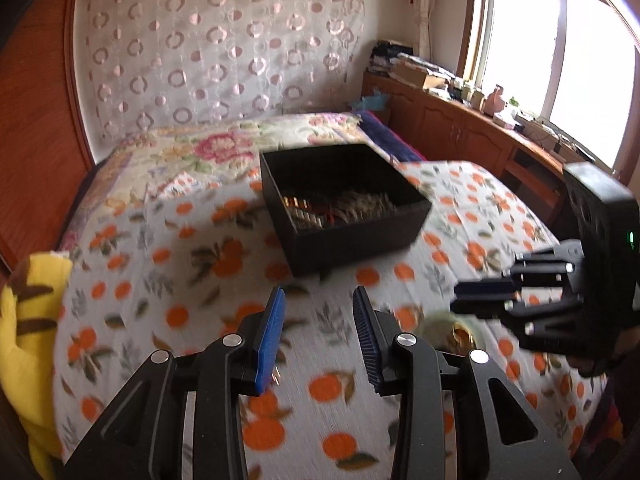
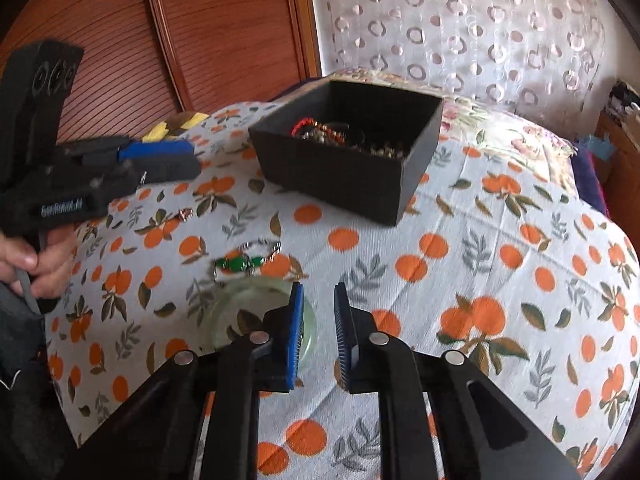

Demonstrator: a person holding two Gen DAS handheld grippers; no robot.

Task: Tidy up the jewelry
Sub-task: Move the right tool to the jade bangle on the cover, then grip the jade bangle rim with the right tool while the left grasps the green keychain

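Note:
A black open box [image 1: 344,204] holding several pieces of jewelry sits on the orange-print bedspread; it also shows in the right wrist view [image 2: 348,152]. A pale green jade bangle [image 2: 240,320] lies on the spread just left of my right gripper [image 2: 318,292], which is open and empty above it. A bracelet with green stones [image 2: 244,260] lies beyond the bangle, and a small ring [image 2: 185,213] farther left. My left gripper [image 1: 318,294] is open and empty, short of the box. The bangle [image 1: 448,328] shows under the right gripper [image 1: 464,298].
A yellow striped plush toy [image 1: 28,320] lies at the bed's left edge. A wooden wardrobe [image 2: 160,40] stands behind the bed. A cluttered wooden cabinet [image 1: 460,112] runs under the window at the right. A floral quilt [image 1: 224,144] covers the far bed.

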